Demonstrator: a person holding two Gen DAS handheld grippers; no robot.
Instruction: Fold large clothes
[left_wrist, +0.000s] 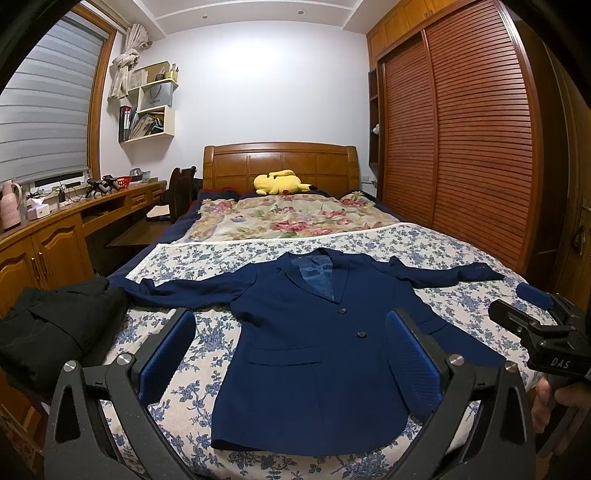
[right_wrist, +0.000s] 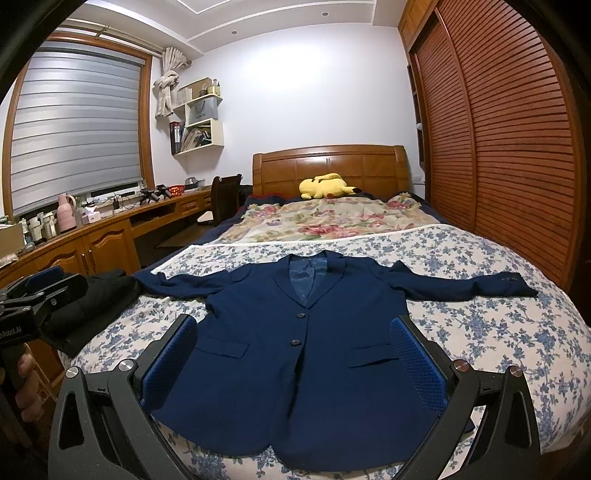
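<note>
the navy blazer lies front-up and buttoned on the floral bedspread, sleeves spread wide, which i take as laid out ready for a first fold. it sits just ahead of and between my jaws, and both my left gripper and right gripper hover released, grasping nothing. i read "das" on the right gripper's body and "honor" on a shelf bag.
</note>
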